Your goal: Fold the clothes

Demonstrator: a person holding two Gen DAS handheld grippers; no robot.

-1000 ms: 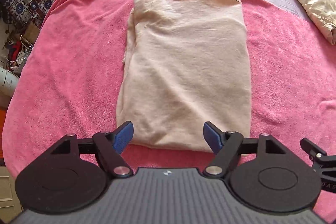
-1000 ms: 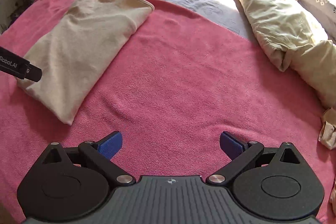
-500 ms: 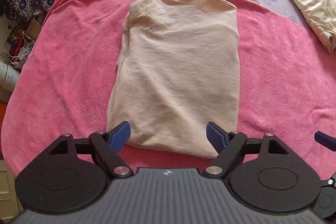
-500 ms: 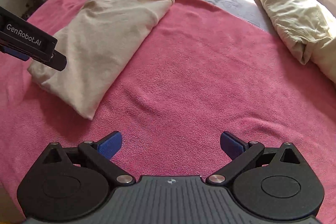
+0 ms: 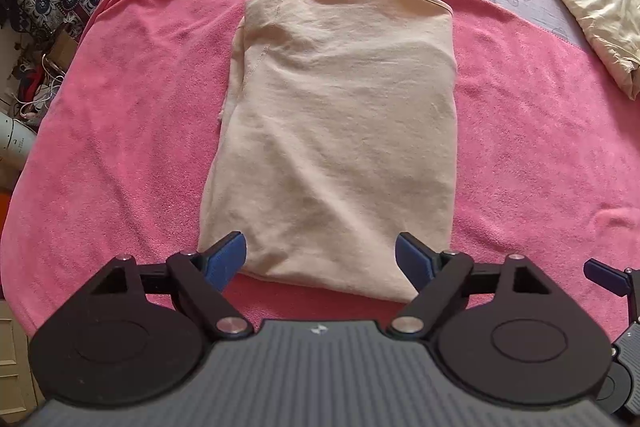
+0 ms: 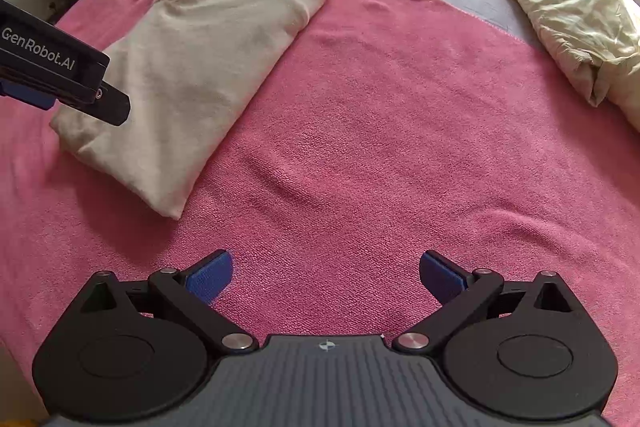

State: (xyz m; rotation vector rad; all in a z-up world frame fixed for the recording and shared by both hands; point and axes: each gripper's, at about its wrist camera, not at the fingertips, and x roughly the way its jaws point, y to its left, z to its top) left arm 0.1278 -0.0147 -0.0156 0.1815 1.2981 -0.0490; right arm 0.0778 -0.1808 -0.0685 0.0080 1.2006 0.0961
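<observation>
The folded beige cotton shirt (image 5: 336, 147) lies on the pink towel (image 5: 120, 115), long axis running away from the left gripper (image 5: 320, 253), which has just been opening wide over its near edge, holding nothing. The right gripper (image 6: 325, 273), wide and empty, is farther off.

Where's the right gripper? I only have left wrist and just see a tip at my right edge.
Observer: The right gripper hangs over bare pink towel, beside the folded beige garment, jaws open, nothing between them.
Operator: Is the garment's right side flat?
Observer: Its long right edge looks like a clean fold, no loose flap showing.
Operator: Is the left gripper touching cloth?
Observer: The left gripper appears over the garment's near end; contact can't be told.
</observation>
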